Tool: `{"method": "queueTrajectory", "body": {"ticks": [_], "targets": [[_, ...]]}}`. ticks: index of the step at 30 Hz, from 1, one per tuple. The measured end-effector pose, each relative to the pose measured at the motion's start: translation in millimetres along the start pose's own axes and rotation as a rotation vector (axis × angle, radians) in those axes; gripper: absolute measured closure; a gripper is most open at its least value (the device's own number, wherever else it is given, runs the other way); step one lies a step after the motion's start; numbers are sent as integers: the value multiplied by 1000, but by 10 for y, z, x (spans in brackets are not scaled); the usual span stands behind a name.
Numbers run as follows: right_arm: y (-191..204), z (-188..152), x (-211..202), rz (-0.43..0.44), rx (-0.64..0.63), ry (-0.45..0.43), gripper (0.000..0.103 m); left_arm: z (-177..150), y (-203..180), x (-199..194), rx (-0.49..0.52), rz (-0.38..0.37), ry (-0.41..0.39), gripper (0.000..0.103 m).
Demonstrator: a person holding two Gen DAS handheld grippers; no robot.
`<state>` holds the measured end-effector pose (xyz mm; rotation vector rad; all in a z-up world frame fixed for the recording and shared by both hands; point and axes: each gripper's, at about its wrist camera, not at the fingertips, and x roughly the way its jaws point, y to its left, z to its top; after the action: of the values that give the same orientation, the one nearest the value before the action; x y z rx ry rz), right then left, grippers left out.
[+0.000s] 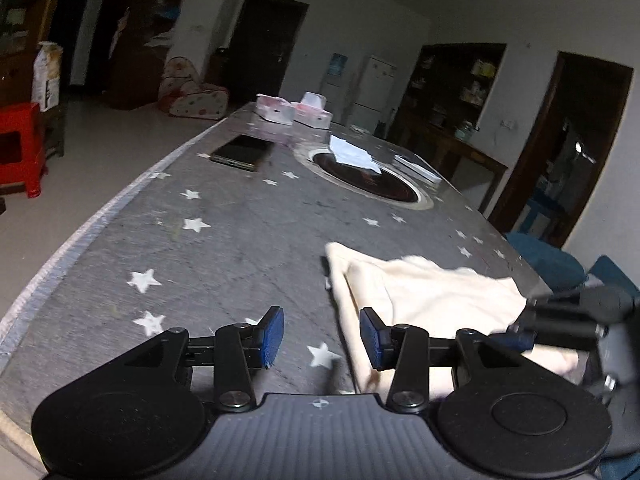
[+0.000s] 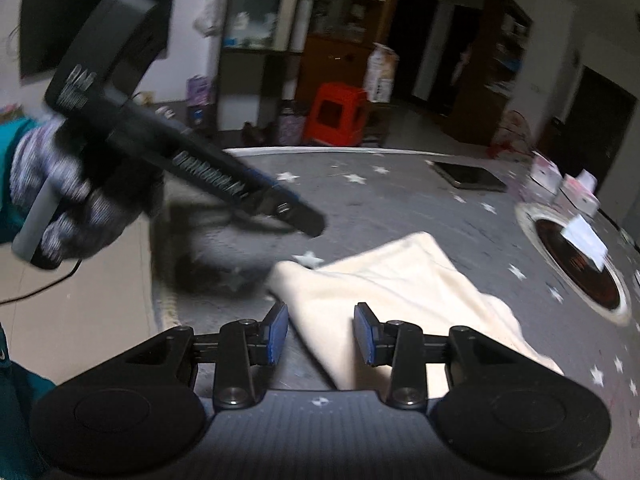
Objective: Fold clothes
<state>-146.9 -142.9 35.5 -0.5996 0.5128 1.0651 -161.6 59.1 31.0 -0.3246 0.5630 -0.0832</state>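
- Left gripper (image 1: 322,340) sits at the bottom of its own view with both blue pads apart and nothing between them; only grey tabletop and a white star show in the gap.
- Its right-hand pad lies just over the near edge of the cream garment (image 1: 424,300), with no pinch on the cloth.
- Right gripper (image 2: 320,334) fills the bottom of the right wrist view, its jaws parted; the cream garment (image 2: 400,300) lies on the table beneath and beyond the gap, and neither pad presses on it.
- That garment is a rumpled, partly folded pile on the grey star-printed table cover (image 1: 224,264), lower right in the left view and centre to lower right in the right view.
- In the right view the other tool crosses the upper left as a blurred black bar, held by a hand in a speckled knit glove (image 2: 60,200), with a teal sleeve at the left edge.
- Farther up the table lie a dark phone (image 1: 242,152), a round dark inset with a pale rim (image 1: 360,180), a white paper on that inset, and two pink-and-white tissue boxes (image 1: 296,110).
- A red plastic stool (image 1: 20,148) stands on the floor at the left edge of the left view.
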Motion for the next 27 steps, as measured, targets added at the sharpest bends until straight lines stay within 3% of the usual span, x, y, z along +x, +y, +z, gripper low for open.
{"method": "queueTrajectory", "body": {"ticks": [9,11,14,20,27], "targets": [[228,77,247,-28,-96,45,72,58,9,113,-75,-70,36,50],[186,86,256,-29,-64,46,83,78,7,145,-96,-84,42,47],[71,98,226,-17,-4,32,90,105,20,211,-143,-99,57,44],[-262,121,51,53,180,-26,93,198,116,386,-303,-134,115,37],[-460,115,-166,85,257,-96,94,286,136,672,-438,-196,196,36]]}}
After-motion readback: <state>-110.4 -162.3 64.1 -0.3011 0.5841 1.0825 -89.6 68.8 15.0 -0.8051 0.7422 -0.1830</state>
